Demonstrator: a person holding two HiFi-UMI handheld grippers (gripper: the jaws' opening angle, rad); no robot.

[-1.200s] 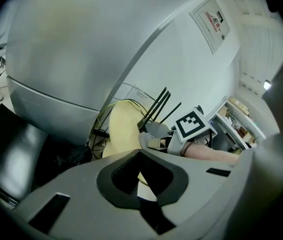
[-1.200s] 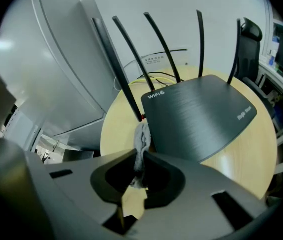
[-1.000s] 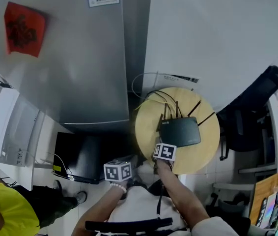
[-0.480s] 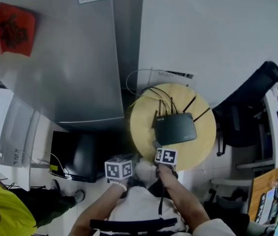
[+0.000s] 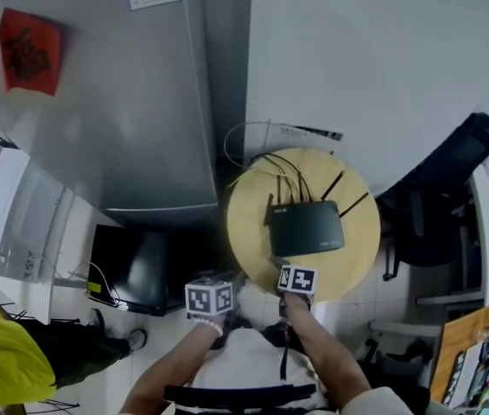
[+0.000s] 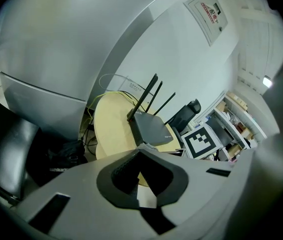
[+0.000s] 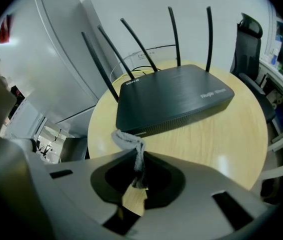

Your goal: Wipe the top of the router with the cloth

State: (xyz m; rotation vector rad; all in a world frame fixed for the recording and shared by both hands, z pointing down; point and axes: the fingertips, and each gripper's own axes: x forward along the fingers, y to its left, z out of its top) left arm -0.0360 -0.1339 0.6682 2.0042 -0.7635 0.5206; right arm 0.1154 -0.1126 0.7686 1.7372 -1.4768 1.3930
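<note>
The right claw (image 7: 134,158) is clamped on the cloth (image 7: 127,139), one grey rag twisted into a limp cord. Its free end bunches just ahead of the claw tips, at the near corner of the router (image 7: 174,96). I cannot tell whether the two touch. The cloth looks soft and light, and held by so narrow a strand it would likely drag as a thin rope rather than a flat pad. A fuller pinch nearer the bunch would probably wipe better.

The router lies flat on the round tabletop (image 7: 216,139), directly ahead of the right claw and ahead and right of the left claw (image 6: 140,153). The left claw's jaws are together with nothing between them. The router's shell seems light, hard plastic, and it may slide on the smooth wood under a push. Steadying it would best be done at the near edge of the body. The thin antennas (image 7: 172,34) at the far edge look easy to knock.

Count: one router, five antennas, one cloth, one tabletop, two claws.
</note>
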